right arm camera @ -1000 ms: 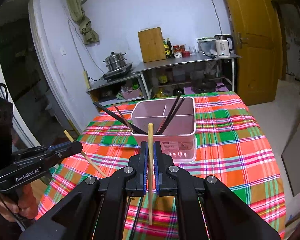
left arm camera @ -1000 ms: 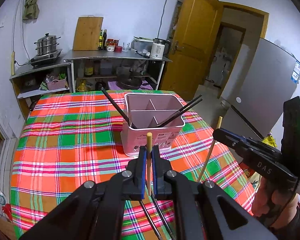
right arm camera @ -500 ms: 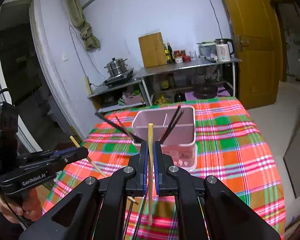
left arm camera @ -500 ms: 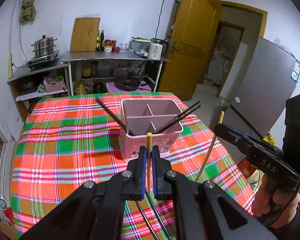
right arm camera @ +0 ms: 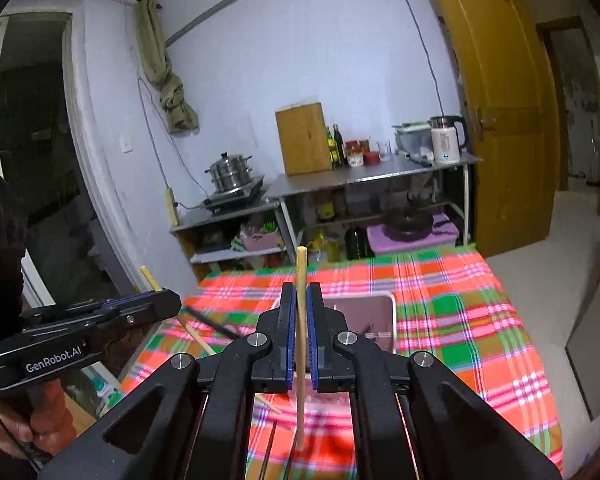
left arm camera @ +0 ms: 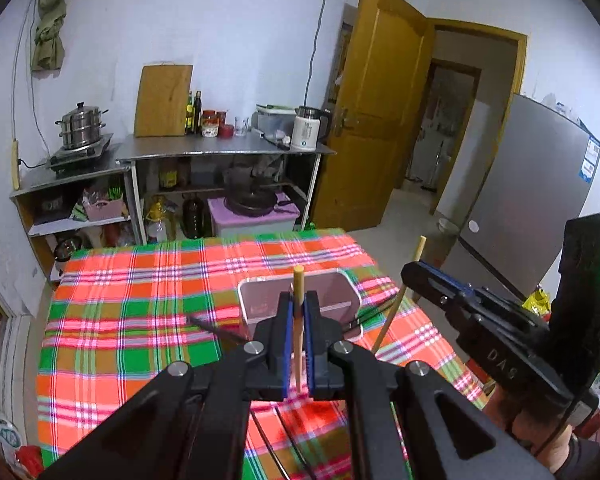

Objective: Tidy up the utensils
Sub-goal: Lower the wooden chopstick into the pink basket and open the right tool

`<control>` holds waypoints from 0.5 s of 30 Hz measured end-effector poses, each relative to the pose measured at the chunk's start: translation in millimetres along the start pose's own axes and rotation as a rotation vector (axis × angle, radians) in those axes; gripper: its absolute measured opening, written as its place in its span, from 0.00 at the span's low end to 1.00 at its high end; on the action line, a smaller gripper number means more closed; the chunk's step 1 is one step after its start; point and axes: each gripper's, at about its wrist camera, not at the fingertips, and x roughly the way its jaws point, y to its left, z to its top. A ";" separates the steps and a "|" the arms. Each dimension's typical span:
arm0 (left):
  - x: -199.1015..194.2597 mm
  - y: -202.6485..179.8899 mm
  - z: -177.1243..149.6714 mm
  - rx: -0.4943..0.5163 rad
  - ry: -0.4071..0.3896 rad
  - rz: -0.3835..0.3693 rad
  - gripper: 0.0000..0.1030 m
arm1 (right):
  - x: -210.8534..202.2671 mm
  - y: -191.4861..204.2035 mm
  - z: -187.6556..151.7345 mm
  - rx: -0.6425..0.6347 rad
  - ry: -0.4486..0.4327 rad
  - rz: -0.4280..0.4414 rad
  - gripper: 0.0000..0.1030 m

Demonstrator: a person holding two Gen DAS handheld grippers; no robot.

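My left gripper (left arm camera: 296,304) is shut on a wooden chopstick (left arm camera: 298,280) held upright above the table. My right gripper (right arm camera: 300,296) is shut on a second wooden chopstick (right arm camera: 301,272), also upright. A pink divided utensil holder (left arm camera: 332,300) stands on the plaid tablecloth just beyond both grippers and is partly hidden by them; it also shows in the right wrist view (right arm camera: 376,312). Black chopsticks (left arm camera: 216,330) stick out of it at a slant. The right gripper shows in the left wrist view (left arm camera: 414,276), and the left gripper shows in the right wrist view (right arm camera: 168,300).
The table (left arm camera: 120,312) carries a red, green and white plaid cloth. More dark chopsticks (left arm camera: 276,440) lie on the cloth below my left gripper. Behind the table stand metal shelves (left arm camera: 224,152) with a kettle, bottles and a cutting board. A fridge (left arm camera: 540,200) is at the right.
Both grippers have risen and tilted up with their chopsticks. The utensil holder now sits lower in both views, half hidden behind the fingers.
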 end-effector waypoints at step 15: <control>24.2 20.8 33.7 -0.007 -0.033 0.007 0.06 | 44.3 -2.9 29.9 0.011 -0.089 -0.019 0.05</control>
